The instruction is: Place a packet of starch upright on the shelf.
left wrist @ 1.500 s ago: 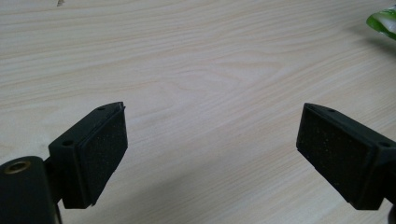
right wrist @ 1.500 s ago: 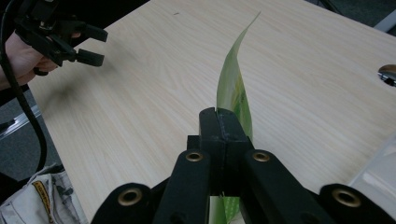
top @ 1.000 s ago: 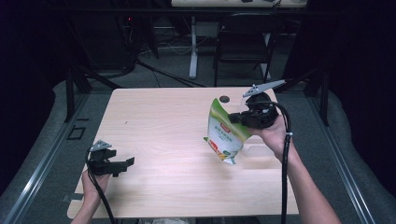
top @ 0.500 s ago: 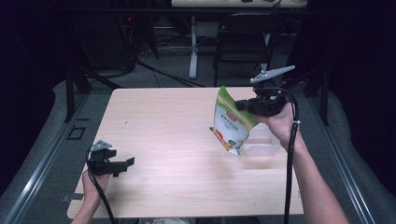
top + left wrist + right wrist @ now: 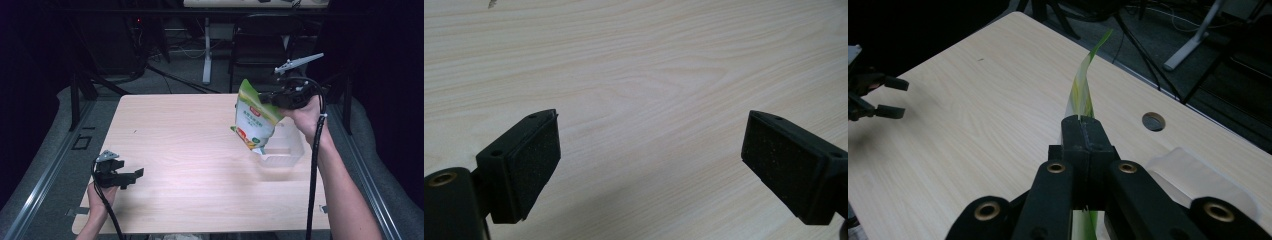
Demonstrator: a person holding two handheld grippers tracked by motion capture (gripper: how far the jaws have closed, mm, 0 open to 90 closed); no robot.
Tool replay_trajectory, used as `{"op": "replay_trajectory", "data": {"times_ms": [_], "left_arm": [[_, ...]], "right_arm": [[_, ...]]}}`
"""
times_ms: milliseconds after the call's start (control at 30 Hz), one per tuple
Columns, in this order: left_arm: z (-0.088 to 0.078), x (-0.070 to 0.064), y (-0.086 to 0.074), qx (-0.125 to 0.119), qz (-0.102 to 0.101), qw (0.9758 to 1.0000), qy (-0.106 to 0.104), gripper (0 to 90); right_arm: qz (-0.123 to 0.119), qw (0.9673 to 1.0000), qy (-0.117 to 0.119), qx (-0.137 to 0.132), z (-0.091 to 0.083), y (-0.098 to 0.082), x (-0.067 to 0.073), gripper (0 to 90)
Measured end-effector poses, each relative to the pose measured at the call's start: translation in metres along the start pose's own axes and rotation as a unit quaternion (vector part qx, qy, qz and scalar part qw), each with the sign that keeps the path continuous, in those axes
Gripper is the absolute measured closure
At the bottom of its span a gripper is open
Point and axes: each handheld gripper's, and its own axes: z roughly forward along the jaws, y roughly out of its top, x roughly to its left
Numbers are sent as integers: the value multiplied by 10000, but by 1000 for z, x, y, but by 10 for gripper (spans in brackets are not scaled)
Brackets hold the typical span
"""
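Observation:
A green and white snack bag (image 5: 252, 120) hangs tilted in the air over the right side of the table, held by its upper edge. My right gripper (image 5: 265, 99) is shut on that edge; in the right gripper view the jaws (image 5: 1082, 122) pinch the thin bag (image 5: 1083, 95) edge-on. Just below and right of the bag, a clear plastic container (image 5: 285, 150) rests on the table. My left gripper (image 5: 135, 174) sits low at the table's front left, open, with bare wood between its pads (image 5: 524, 165).
The light wooden table (image 5: 175, 130) has a round cable hole (image 5: 1153, 121) near its far right. A dark chair (image 5: 265, 45) and a white desk leg (image 5: 206, 50) stand beyond the far edge. Dark floor surrounds the table.
My right gripper has lifted the bag higher and carried it toward the far right, over the clear container. The left gripper has stayed where it was.

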Motion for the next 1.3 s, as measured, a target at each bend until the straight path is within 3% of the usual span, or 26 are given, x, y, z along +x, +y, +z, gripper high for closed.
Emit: {"op": "replay_trajectory", "data": {"times_ms": [700, 967, 1133, 1300], "left_arm": [[0, 0, 0, 12, -6, 10000, 2, 89], [0, 0, 0, 20, -14, 10000, 4, 89], [0, 0, 0, 16, -16, 10000, 1, 89], [0, 0, 0, 25, -6, 10000, 10, 89]], "right_arm": [[-28, 9994, -323, 88, -9, -1, -35, 900], [-52, 9991, -381, 164, -12, -8, -45, 900], [-242, 9986, -370, 281, -11, -16, -48, 900], [-220, 9988, -338, 287, -10, -23, -51, 900]]}}
